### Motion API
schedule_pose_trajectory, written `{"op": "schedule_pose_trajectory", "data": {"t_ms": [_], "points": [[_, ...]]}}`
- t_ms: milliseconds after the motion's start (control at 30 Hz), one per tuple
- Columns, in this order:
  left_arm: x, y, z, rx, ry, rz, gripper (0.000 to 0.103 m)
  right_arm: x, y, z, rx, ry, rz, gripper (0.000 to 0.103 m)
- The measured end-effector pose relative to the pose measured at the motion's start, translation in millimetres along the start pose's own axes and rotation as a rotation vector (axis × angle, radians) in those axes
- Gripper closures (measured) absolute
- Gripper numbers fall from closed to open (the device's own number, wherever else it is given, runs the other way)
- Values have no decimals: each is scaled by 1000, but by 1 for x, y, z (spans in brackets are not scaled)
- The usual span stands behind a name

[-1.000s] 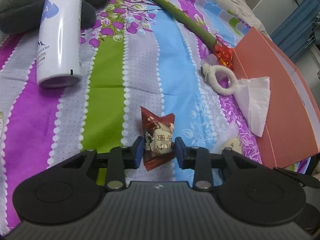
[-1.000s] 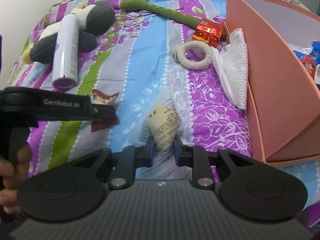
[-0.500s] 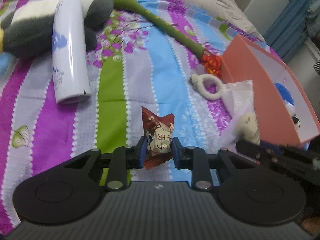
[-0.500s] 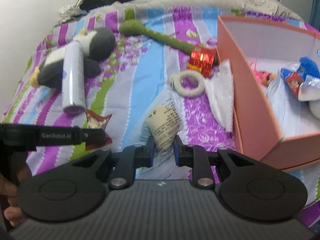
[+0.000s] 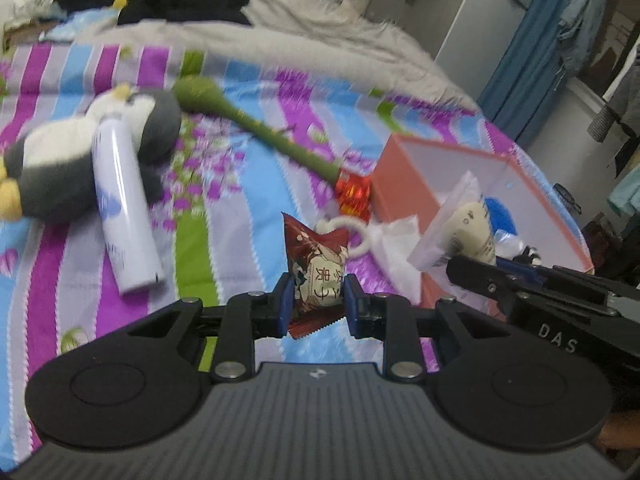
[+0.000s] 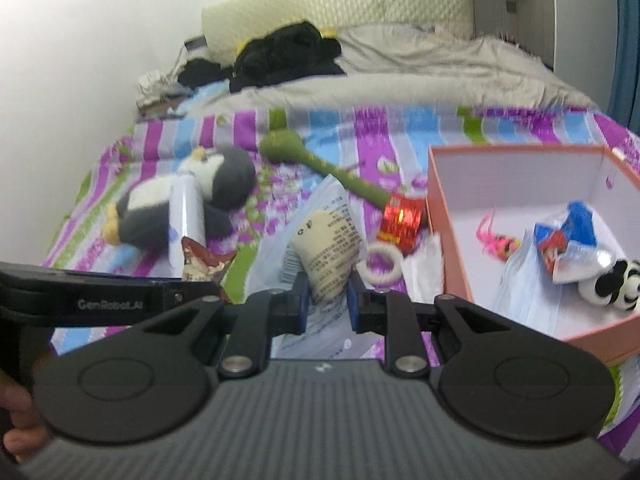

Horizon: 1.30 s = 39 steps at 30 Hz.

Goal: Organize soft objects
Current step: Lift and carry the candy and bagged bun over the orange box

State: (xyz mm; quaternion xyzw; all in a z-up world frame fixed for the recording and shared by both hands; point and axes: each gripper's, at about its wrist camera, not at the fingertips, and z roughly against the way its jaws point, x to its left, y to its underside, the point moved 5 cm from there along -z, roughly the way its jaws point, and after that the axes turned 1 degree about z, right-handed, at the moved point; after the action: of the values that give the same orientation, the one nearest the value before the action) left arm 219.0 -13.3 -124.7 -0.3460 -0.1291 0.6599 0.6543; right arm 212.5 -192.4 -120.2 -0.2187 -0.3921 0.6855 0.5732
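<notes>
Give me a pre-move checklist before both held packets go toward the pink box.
1. Left gripper clamped on the red snack packet: ok, pads press both sides.
2. Right gripper clamped on the clear packet with the beige pouch: ok.
3. Both packets lifted clear of the striped bedspread: ok, though blurred.
4. Pink box open, with free floor inside: ok; a few items sit toward its right side.
5. Grippers apart from each other: ok, side by side, not touching.
6. White ring and red foil item beside the box wall, out of the drop path: cannot tell.
</notes>
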Motion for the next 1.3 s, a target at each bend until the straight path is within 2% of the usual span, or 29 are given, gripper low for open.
{"op": "schedule_pose_trajectory", "data": {"t_ms": [367,733,967,1300], "points": [[-44,-43,31,-100,32,-53,72,-24,-32,28,-90,36,0,80],[-116,-82,19,-138,100,-112,72,-83,-60,54,-162,115,-31,80],[-168,-89,-18,-88,146,-162,72,-131,-62,48,-131,183,-65,80],[-223,-86,-102,58,164,-226,72,-208,-41,13,-4,262,-185,80]]}}
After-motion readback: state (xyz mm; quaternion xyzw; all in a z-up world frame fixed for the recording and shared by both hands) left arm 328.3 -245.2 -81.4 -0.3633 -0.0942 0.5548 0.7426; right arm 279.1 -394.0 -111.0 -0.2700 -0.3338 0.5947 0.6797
